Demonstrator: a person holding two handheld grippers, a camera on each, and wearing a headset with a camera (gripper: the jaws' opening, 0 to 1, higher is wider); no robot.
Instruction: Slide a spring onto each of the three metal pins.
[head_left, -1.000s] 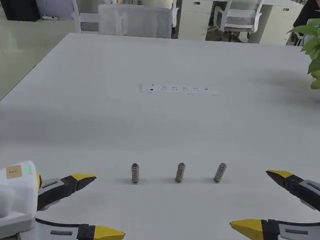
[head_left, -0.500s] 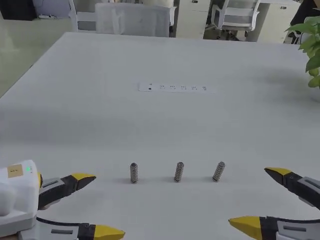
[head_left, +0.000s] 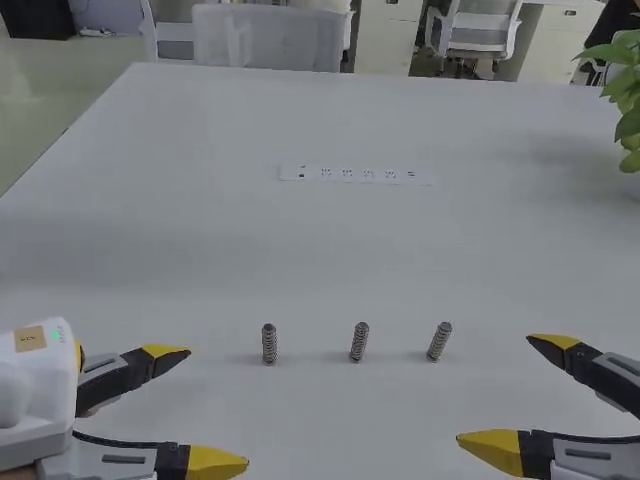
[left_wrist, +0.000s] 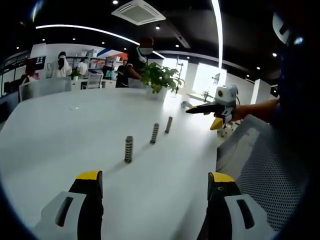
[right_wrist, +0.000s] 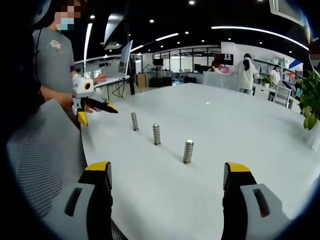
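Three pins stand in a row on the table, springs apparently seated. Left claw, right claw: both wide, empty, flanking row. Check seating from above; avoid tipping pins.

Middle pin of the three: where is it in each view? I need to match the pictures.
Head view: middle pin, centre of the row, low in the picture.
Left gripper view: middle pin, second in the row from the near end, just left of centre.
Right gripper view: middle pin, second from the near end, at centre.
Shared landmark: potted plant.
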